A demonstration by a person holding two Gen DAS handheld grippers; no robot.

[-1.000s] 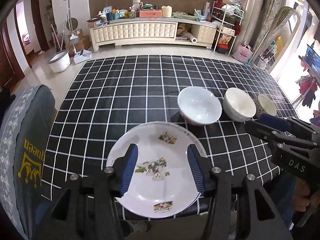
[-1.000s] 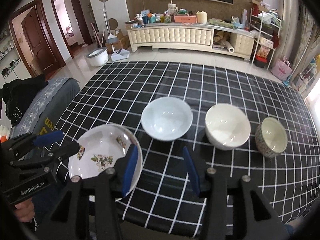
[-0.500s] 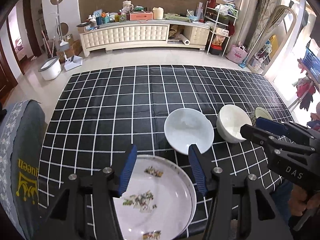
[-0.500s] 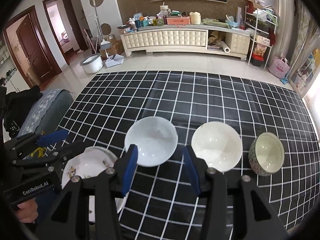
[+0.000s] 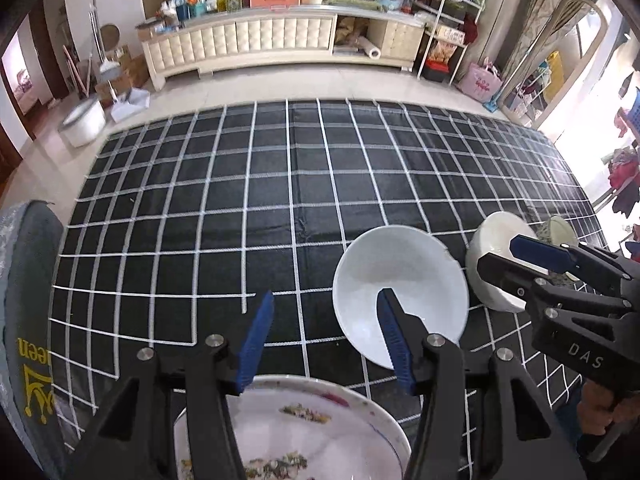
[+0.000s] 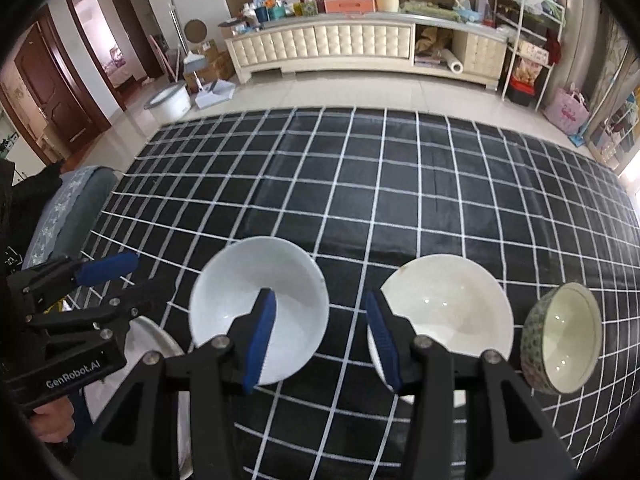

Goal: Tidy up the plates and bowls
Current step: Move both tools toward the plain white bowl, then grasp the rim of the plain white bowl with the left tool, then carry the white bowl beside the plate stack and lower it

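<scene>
The table (image 6: 400,184) is covered with a black cloth with a white grid, and it stands in a living room with a pale tiled floor (image 6: 360,88). Behind it, a long cream cabinet (image 6: 332,48) against the wall carries many small things, and a brown door (image 6: 52,92) is at the left. Near the front edge of the table three bowls stand in a row: a white bowl (image 6: 240,300), a cream bowl (image 6: 452,308) and a small patterned bowl (image 6: 560,340), each apart from the next. A flowered plate (image 5: 304,436) lies at the front edge, left of the white bowl. The left gripper (image 5: 326,340) is spread wide above the plate and holds nothing. The right gripper (image 6: 320,340) is also spread and empty, above the gap between the white and cream bowls.
</scene>
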